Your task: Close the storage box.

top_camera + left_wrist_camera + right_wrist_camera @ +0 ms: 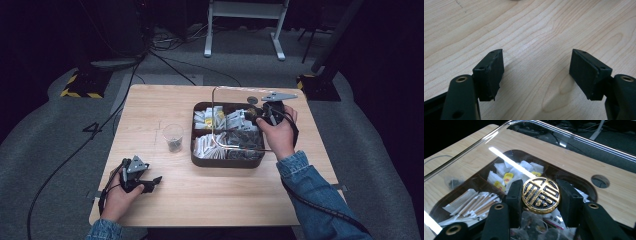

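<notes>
Step in hand: lifting the clear lid [235, 117] off the box [227, 161] by its round gold knob [540, 195], as it looks from these views.
Right hand-held gripper [541, 196]: clamped on the gold knob, one black jaw on each side of it; in the high view it [260, 116] sits over the box's far right part.
Lid: transparent with a thin coppery edge, standing tilted above the box, its near edge low over the packets [216, 146] and its far edge raised.
Box: dark, with compartments, on the right half of the worktop [165, 200], full of white sachets and paper sticks.
Left hand-held gripper [536, 72]: jaws apart, nothing between them, resting low over bare wood at the near left corner.
Cup [173, 137]: small clear one just left of the box, something dark at the bottom.
Doing it well: keep the squeeze firm, since a round knob can turn in the jaws and let the lid swing.
Path: raise the lid until its low edge clears the packets before carrying it sideways.
Watch: the cup, if the lid goes left.
Landing: bare worktop near the person looks the safest place, set down flat.
</notes>
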The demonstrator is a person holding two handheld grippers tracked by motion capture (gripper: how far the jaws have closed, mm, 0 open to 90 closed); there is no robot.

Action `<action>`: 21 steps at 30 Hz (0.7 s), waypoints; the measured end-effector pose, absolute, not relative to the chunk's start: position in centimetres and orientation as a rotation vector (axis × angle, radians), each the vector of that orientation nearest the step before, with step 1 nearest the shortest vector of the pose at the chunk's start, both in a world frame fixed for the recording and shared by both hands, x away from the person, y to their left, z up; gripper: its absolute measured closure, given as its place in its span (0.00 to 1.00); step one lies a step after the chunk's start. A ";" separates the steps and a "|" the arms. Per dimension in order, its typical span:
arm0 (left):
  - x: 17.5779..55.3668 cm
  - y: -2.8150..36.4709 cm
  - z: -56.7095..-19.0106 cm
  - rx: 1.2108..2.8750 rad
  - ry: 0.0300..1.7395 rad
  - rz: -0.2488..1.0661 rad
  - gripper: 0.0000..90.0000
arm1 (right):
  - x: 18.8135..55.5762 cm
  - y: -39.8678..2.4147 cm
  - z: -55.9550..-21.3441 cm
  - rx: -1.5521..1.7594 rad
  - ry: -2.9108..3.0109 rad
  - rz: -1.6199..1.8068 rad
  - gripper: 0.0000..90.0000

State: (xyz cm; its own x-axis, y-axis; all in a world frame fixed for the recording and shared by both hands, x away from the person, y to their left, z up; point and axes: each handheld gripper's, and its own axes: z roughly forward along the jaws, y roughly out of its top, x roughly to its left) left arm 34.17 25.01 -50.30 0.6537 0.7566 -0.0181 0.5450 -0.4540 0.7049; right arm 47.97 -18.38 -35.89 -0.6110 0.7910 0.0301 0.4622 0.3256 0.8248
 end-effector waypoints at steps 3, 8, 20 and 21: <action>34.2 25.0 -50.3 2.174 1.004 0.391 0.32 | 48.1 -17.6 -36.0 1.102 2.230 1.199 0.66; 34.2 25.0 -50.3 2.174 1.004 0.391 0.32 | 48.2 -16.1 -36.4 1.091 2.251 1.197 0.66; 34.2 25.0 -50.3 2.174 1.003 0.392 0.32 | 48.5 -13.8 -38.0 1.127 2.229 1.164 0.66; 34.2 25.0 -50.3 2.174 1.003 0.393 0.32 | 48.6 -13.7 -38.2 1.127 2.232 1.161 0.66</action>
